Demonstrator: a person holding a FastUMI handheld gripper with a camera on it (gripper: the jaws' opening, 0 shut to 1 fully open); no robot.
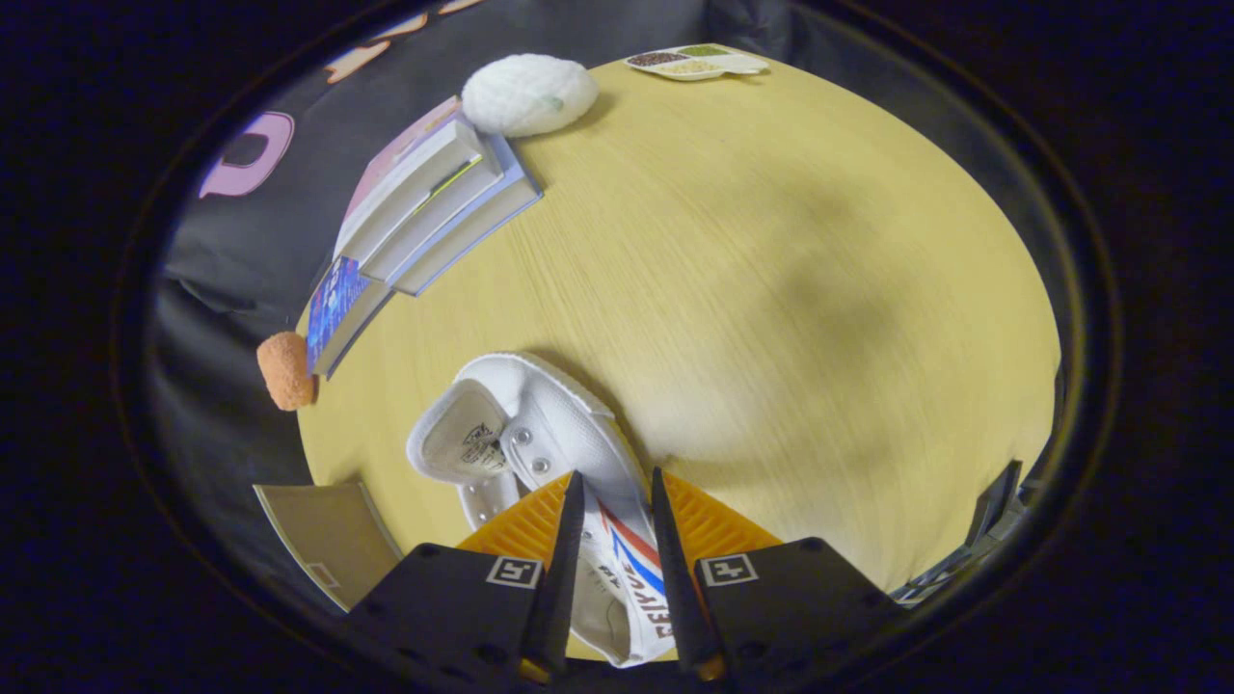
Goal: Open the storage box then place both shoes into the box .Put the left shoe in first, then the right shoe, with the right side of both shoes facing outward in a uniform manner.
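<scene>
The gripper (617,487) pinched the white canvas shoe with red and blue stripes (540,439) by its side wall above the round yellow wooden counter (771,241); that soft canvas could slip free.

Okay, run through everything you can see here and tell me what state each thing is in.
gripper: fingers closed on the white shoe's side.
white shoe: held between the fingers, tilted, its opening showing.
stack of books: all shut, lying flat, beyond the shoe.
white ball: resting against the stack.
divided tray: filled, at the table's far edge.
table: bare wood ahead of the fingers.
</scene>
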